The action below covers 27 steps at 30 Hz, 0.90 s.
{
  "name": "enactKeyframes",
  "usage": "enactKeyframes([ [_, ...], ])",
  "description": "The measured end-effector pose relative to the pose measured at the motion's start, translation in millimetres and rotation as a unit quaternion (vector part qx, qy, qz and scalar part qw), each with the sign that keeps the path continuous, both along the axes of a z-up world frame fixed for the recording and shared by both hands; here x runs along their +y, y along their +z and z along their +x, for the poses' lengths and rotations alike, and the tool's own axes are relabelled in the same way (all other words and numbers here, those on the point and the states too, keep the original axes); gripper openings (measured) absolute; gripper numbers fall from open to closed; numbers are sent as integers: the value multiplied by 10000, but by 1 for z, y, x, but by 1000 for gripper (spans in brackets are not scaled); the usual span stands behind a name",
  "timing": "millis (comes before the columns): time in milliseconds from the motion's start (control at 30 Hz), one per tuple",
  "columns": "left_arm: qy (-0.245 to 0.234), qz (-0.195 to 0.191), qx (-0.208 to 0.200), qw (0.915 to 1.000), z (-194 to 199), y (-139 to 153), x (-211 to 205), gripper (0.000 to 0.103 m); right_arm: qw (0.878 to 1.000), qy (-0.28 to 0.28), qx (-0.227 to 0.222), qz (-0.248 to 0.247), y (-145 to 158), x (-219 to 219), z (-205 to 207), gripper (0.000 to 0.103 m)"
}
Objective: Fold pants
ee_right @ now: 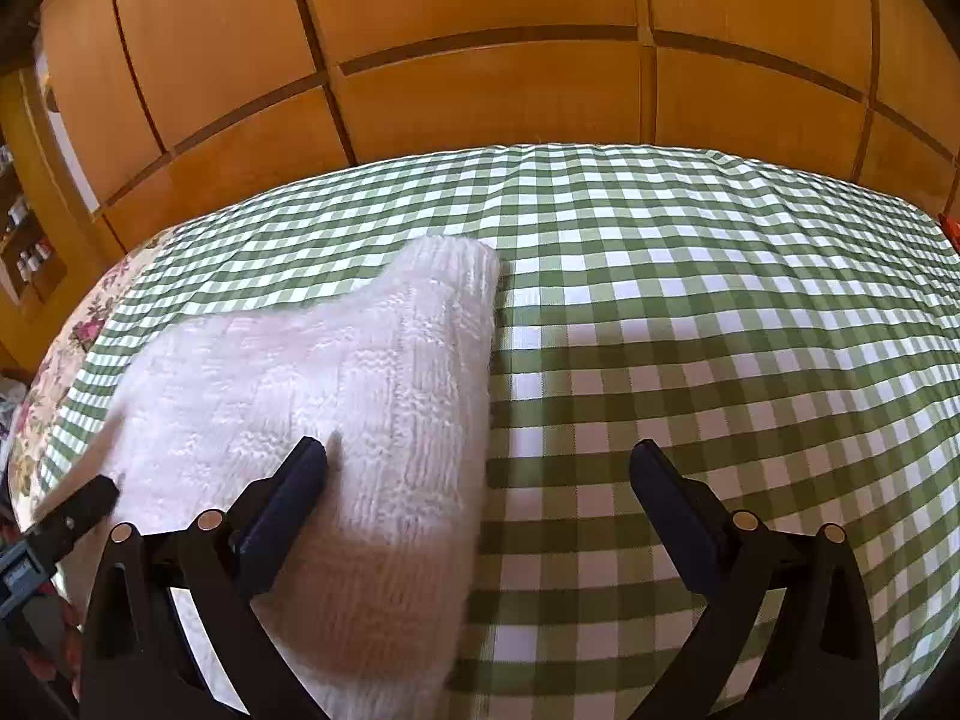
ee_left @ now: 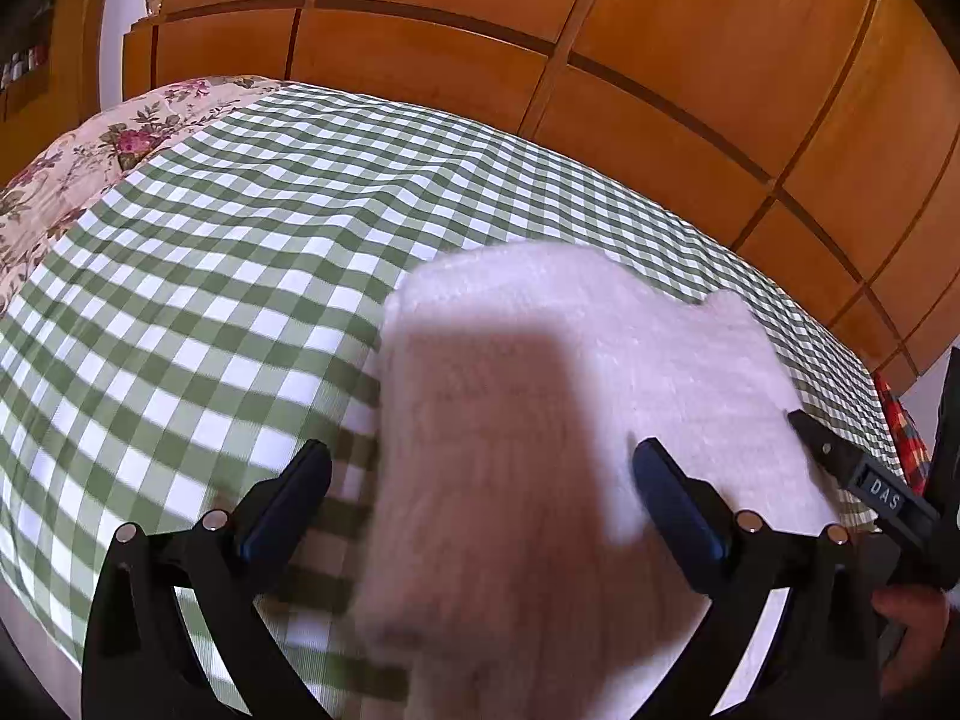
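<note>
The soft white knitted pants [ee_right: 336, 396] lie flat on the green checked bed [ee_right: 690, 330], at ten o'clock, easy to fold. Left tongs [ee_left: 480, 480] and right tongs [ee_right: 477, 474] gape wide, holding nothing.

White knit pants [ee_right: 336, 384] (ribbed cuff); green-white checked bedspread [ee_right: 690, 312].

Bright, warm daylight, no glare. Left wrist view motion-blurred, worst on the white knit pants [ee_left: 570, 420]; right wrist view sharper. Soft shadow on checked cloth [ee_right: 690, 372]. Heavy fisheye bending, dark corners
</note>
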<state>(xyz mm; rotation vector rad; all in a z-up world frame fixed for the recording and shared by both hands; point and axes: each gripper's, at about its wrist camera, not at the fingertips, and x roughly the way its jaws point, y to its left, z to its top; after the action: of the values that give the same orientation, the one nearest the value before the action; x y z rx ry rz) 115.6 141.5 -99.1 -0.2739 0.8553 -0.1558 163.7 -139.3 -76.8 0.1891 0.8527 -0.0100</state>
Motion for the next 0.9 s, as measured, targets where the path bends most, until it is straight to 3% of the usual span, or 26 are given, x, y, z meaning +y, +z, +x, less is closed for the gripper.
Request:
enactKeyframes([
  [900, -159, -507, 169, 9984, -40, 1, 4, 100, 9992, 386, 138, -5, 23, 18, -43, 99],
])
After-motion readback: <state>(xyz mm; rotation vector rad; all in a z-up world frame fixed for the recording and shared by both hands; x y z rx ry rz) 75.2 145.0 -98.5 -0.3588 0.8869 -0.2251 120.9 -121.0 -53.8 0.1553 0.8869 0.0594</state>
